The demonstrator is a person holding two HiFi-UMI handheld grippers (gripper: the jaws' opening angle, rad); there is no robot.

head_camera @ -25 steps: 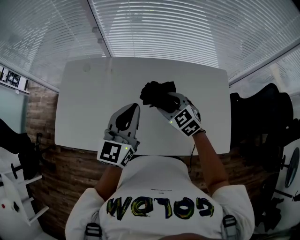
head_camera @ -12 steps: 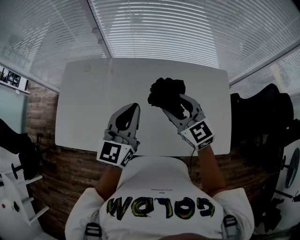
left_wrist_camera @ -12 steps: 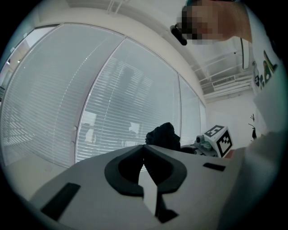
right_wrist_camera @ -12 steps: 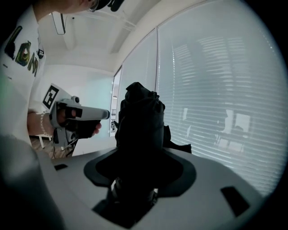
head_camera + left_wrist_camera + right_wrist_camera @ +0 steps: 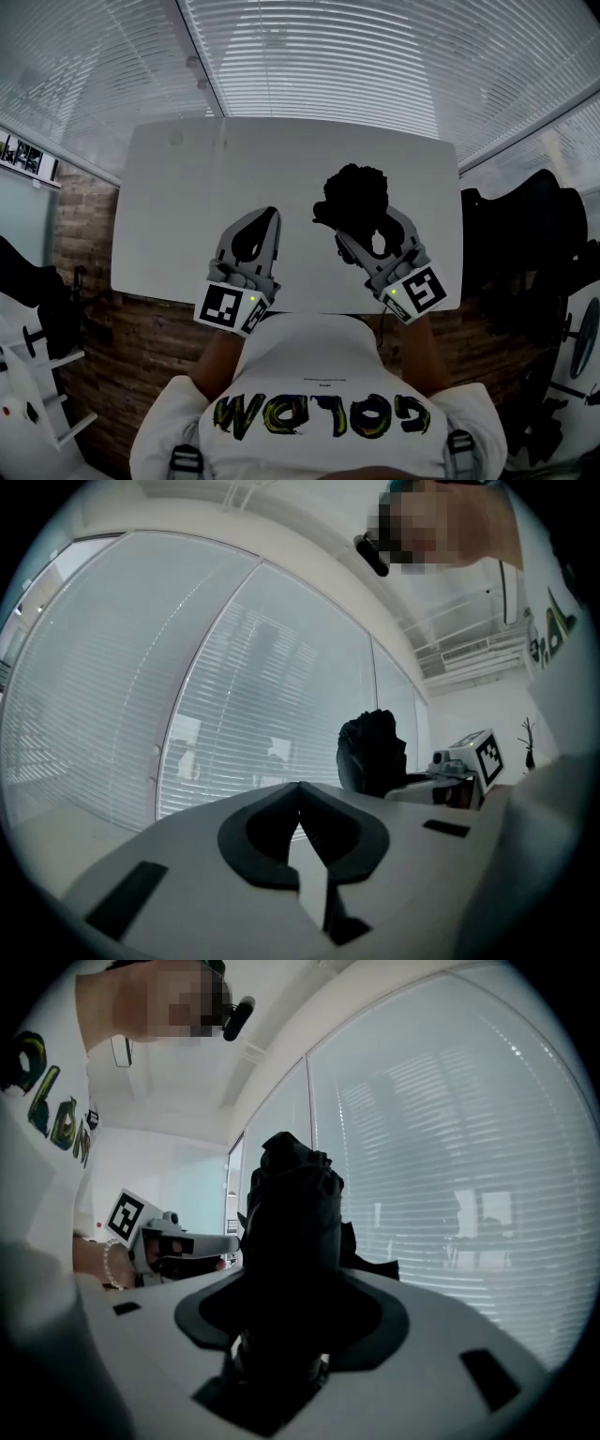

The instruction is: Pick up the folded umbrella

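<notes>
Folded umbrella (image 5: pixel 354 195) in your right gripper (image 5: pixel 367 227), apparently clear of the table (image 5: pixel 187 178).
Head view: left gripper (image 5: pixel 267 220) idle beside it. Left gripper view: jaws together, nothing between them. Right gripper view: jaws spread wide, clamped on the umbrella near one end; the tall bundle may tip or slide out if you tilt or ease your squeeze.

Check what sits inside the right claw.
The folded umbrella, black and bunched, stands clamped between the jaws of the right claw. Its fabric covers the inner pads and its own lower end, so where exactly they press cannot be seen.
</notes>
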